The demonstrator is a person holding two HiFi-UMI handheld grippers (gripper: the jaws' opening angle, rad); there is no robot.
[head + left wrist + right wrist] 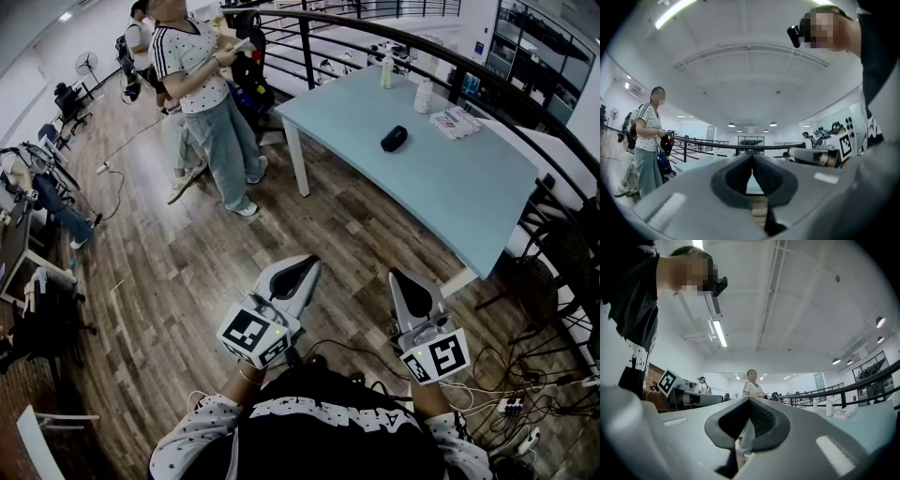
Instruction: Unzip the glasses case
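We hold both tools low and close to our body, far from the work. The left gripper [302, 263] has its jaws together, and the dark pads meet at the tips with nothing between them. The right gripper [399, 277] is the same: jaws closed on each other and empty.

The case [395, 138] is a small dark oval lying alone on the pale table [469, 202], well apart from us across the wood floor. It is too small here to see the zip or its puller, so we cannot tell on which side the zip begins. Near it, toward the far edge, are a bottle [424, 96] and a flat packet [457, 122].

We judge that the task is not begun; first we must walk to the table. Several things can go wrong. Cables [525, 398] lie on the floor at our right and could catch a foot. A person [202, 84] stands near the left corner of the table, so a wide swing of the left gripper is not wise. At the case, closed jaws will only push it. It looks smooth and light, and it may slide toward the bottle. If one gripper does not clamp the body before the other pulls the puller, the whole case will probably follow the pull and the zip will not open.
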